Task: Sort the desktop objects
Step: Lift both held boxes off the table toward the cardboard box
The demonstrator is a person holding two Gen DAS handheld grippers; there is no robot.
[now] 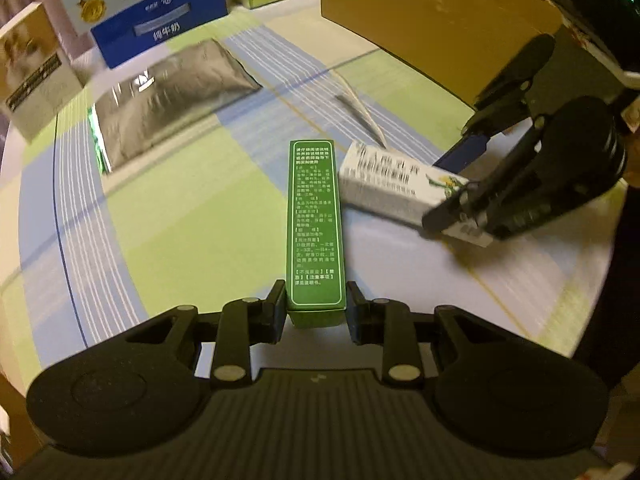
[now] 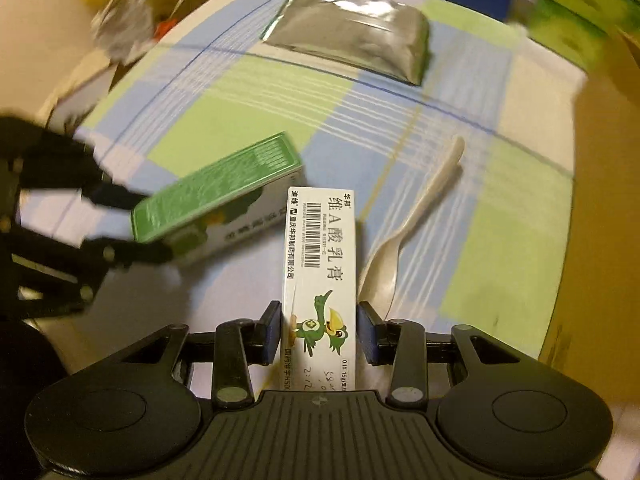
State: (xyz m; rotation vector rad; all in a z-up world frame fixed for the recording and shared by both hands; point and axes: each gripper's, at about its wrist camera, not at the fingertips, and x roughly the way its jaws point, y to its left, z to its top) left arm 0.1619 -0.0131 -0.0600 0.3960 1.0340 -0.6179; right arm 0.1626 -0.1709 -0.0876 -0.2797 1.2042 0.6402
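Note:
My left gripper (image 1: 316, 308) is shut on a long green medicine box (image 1: 315, 224) and holds it over the checked tablecloth. My right gripper (image 2: 319, 330) is shut on a white ointment box with a green bird (image 2: 320, 272). In the left wrist view the right gripper (image 1: 456, 208) holds the white box (image 1: 396, 184) just right of the green box. In the right wrist view the left gripper (image 2: 120, 220) holds the green box (image 2: 216, 188) at the left, close to the white box.
A silver foil pouch (image 1: 168, 92) lies at the back. A beige plastic spoon (image 2: 412, 220) lies right of the white box. A cardboard box (image 1: 420, 12) stands at the right. A blue milk carton (image 1: 160, 16) and other boxes line the far edge.

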